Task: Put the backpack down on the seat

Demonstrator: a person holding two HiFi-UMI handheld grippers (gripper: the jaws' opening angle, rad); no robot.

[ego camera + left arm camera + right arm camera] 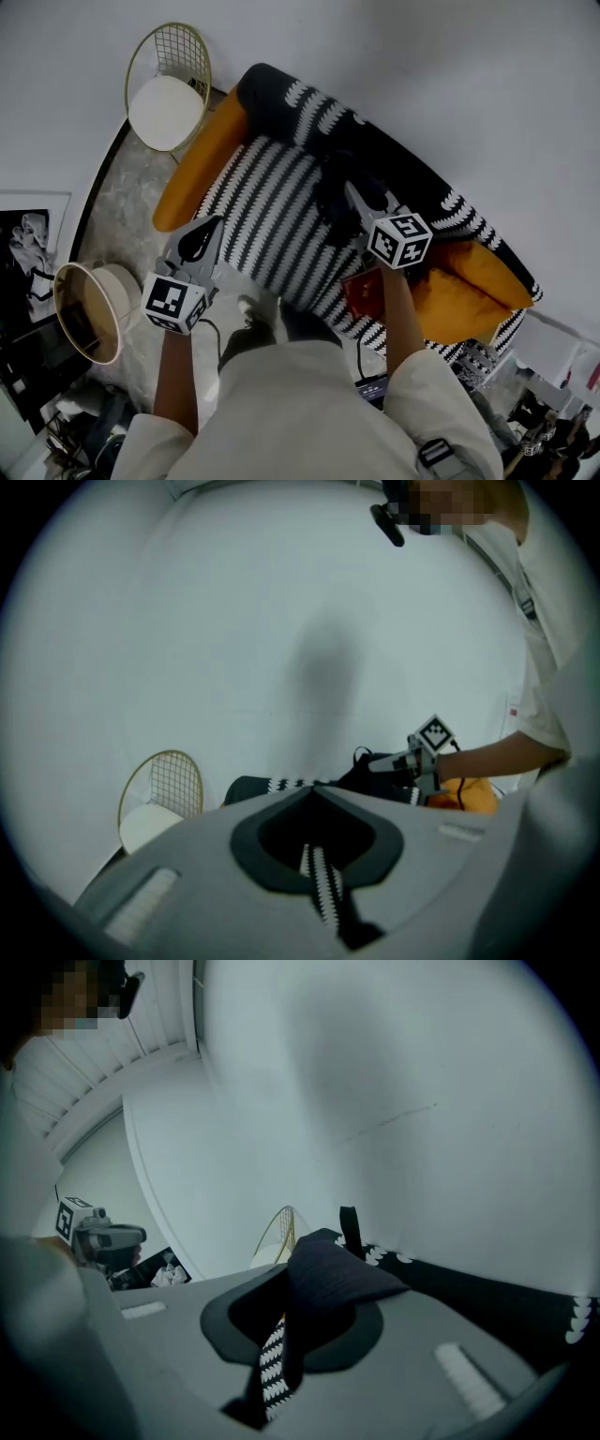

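Observation:
A black backpack hangs over the middle of the sofa seat, which is covered by a black-and-white striped throw. My right gripper is shut on its dark fabric. In the right gripper view that fabric bulges out between the jaws of my right gripper, and a strap loop stands up behind it. My left gripper is off the sofa's front left edge, shut and empty. In the left gripper view, past my left gripper, I see the backpack under the right gripper's marker cube.
Orange cushions lie at the sofa's left end and right end. A red flat item rests on the seat below my right arm. A gold wire chair stands beyond the left end. A round shade is on the floor at left.

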